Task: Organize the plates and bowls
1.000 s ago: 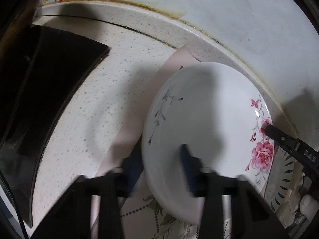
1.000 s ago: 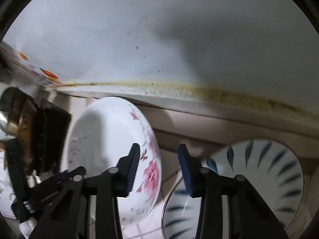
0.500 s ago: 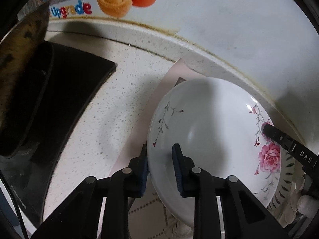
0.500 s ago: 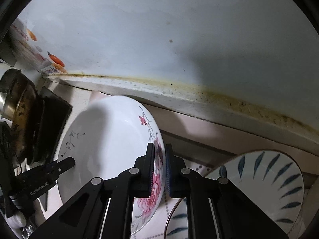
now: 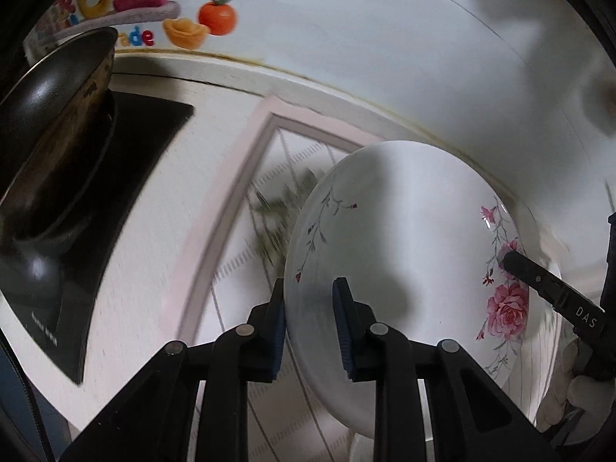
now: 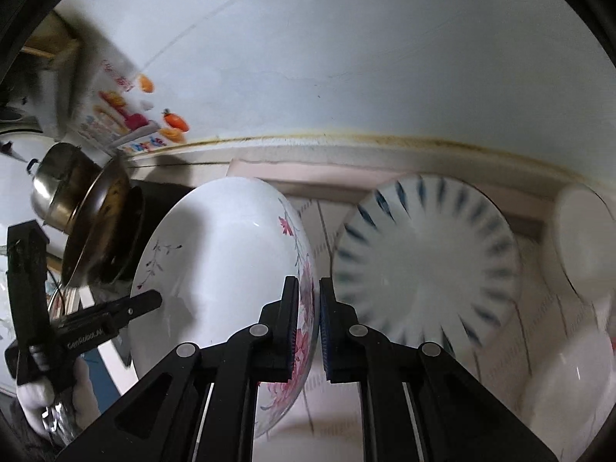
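Observation:
A white floral plate with pink roses hangs in the air, tilted, held from both sides. My left gripper is shut on its near left rim. My right gripper is shut on the opposite, rose-painted rim of the floral plate. The right gripper's finger shows at the right of the left wrist view, and the left gripper's finger at the left of the right wrist view. A blue-leaf plate lies on the mat below, to the right.
A pink-bordered patterned mat covers the speckled counter. A black stove with a dark pan stands at the left, a steel pot behind it. White bowls sit at the far right. The wall is close behind.
Both grippers closed on the floral plate's rims and lifted it off the blue-leaf plate. The mat below and more of the wall have come into view.

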The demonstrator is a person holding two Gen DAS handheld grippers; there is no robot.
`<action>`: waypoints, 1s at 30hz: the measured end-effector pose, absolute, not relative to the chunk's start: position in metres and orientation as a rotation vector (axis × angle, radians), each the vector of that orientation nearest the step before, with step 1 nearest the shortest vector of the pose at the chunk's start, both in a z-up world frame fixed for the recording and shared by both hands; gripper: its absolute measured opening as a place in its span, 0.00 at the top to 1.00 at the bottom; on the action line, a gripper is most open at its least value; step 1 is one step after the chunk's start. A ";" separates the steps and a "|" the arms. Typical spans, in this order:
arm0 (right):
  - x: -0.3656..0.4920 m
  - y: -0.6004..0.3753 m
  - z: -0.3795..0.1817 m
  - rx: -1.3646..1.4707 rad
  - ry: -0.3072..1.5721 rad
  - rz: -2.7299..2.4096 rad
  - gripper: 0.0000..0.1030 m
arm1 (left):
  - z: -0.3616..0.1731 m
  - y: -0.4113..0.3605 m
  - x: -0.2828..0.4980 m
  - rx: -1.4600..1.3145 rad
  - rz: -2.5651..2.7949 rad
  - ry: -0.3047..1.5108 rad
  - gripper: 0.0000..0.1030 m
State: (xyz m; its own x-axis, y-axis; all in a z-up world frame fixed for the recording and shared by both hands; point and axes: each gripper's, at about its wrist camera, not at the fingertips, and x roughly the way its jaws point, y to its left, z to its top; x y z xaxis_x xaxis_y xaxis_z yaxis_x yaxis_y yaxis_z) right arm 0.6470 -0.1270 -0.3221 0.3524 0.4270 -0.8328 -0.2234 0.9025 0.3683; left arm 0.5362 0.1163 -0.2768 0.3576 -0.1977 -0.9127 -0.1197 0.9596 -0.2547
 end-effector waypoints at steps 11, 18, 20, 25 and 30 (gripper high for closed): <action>0.507 -0.203 -0.332 0.304 1.176 0.287 0.88 | -0.305 0.059 0.476 -0.173 -0.191 1.312 0.80; 0.462 -0.229 -0.368 0.372 1.230 0.228 0.88 | -0.332 0.031 0.458 -0.059 -0.229 1.362 0.80; 0.457 -0.231 -0.375 0.379 1.245 0.220 0.88 | -0.339 0.029 0.456 -0.049 -0.230 1.376 0.80; 0.441 -0.238 -0.391 0.393 1.271 0.209 0.88 | -0.349 0.021 0.456 -0.006 -0.232 1.395 0.80; 0.436 -0.242 -0.398 0.401 1.276 0.203 0.88 | -0.355 0.017 0.452 0.010 -0.229 1.395 0.80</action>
State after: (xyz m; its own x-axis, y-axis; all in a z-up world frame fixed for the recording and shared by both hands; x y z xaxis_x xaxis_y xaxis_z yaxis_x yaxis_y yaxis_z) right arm 0.4361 -0.2420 -0.3980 0.2851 0.3655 -0.8861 0.0727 0.9135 0.4002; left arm 0.4522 0.0170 -0.3546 0.1563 -0.1538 -0.9757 0.1654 0.9779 -0.1277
